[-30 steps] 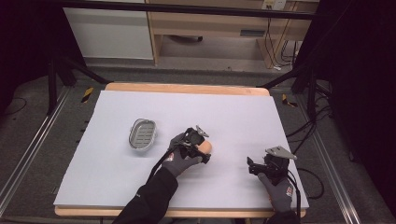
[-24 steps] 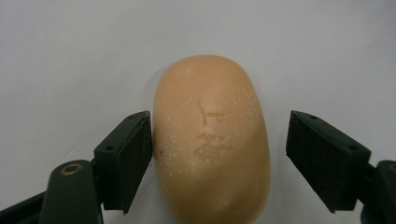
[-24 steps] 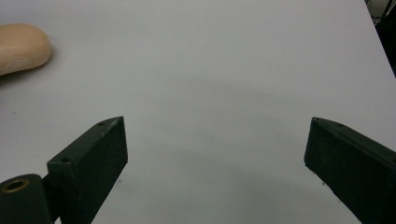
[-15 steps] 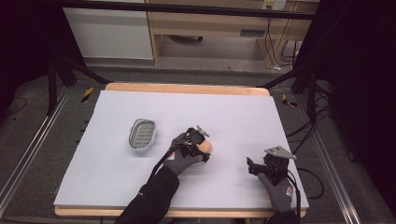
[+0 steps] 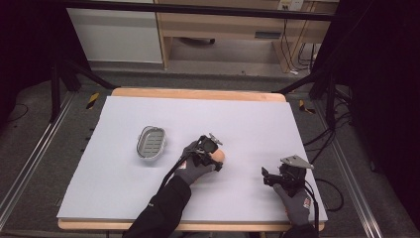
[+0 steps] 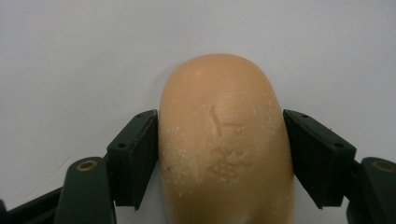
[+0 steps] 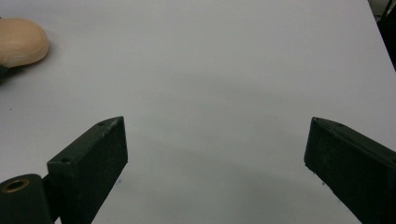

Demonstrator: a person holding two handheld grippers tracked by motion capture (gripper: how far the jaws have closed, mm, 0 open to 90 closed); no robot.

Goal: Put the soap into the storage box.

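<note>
Left gripper (image 6: 219, 163) clamps soap (image 6: 224, 140) by its sides, likely to carry it to dish (image 5: 151, 141); right gripper (image 7: 215, 172) idles on bench (image 5: 247, 114), fingers spread, empty.

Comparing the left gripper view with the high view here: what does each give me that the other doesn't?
The left gripper view gives the detail: both pads pressed against the sides of the soap bar, and the mark stamped in its top. The high view gives the layout: the metal soap dish to the left of the left gripper, and the right gripper open near the table's right edge. Both show the soap on the white table cover.
</note>
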